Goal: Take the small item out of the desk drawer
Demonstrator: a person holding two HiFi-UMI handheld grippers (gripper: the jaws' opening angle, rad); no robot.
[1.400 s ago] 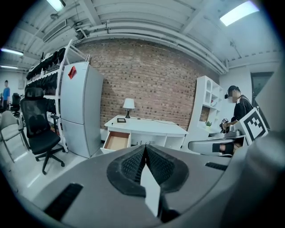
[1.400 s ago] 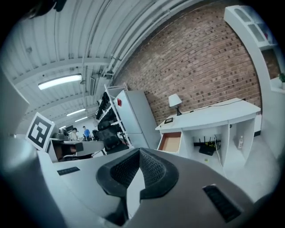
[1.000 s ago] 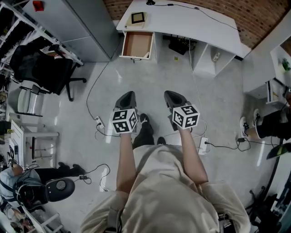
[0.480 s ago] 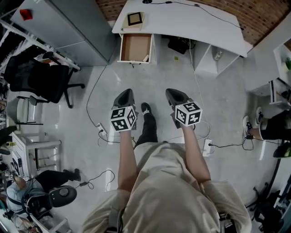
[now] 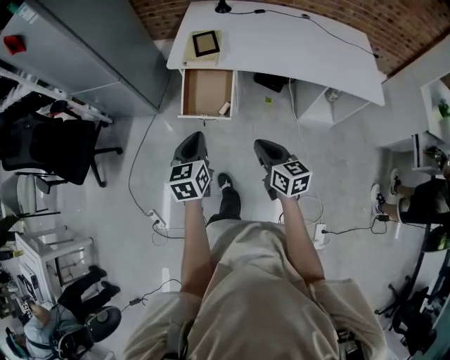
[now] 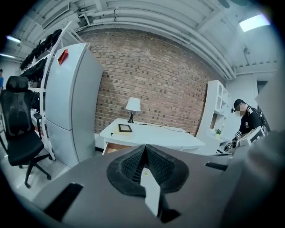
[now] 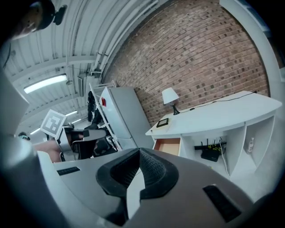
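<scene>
The white desk point(image 5: 281, 42) stands against the brick wall, its left drawer point(image 5: 207, 93) pulled open. A small pale item point(image 5: 225, 108) lies in the drawer's near right corner. Both grippers hover over the floor, well short of the desk and pointing toward it. My left gripper point(image 5: 193, 138) is shut and empty, almost in line with the drawer. My right gripper point(image 5: 265, 145) is also shut with nothing in it. The left gripper view shows the shut left gripper point(image 6: 144, 149) with the drawer point(image 6: 116, 146) beyond. Past the right gripper point(image 7: 139, 153), the drawer point(image 7: 168, 145) appears wood-brown inside.
A dark framed tablet point(image 5: 205, 43) and a lamp point(image 5: 223, 7) sit on the desk. A tall grey cabinet point(image 5: 91, 49) stands left, a black office chair point(image 5: 56, 144) beside it. Cables and power strips point(image 5: 156, 218) point(image 5: 320, 232) lie on the floor. A person point(image 6: 247, 120) stands at right.
The desk and open drawer have drawn nearer and slid lower in the head view as the person walks toward them. Both grippers stay shut and side by side.
</scene>
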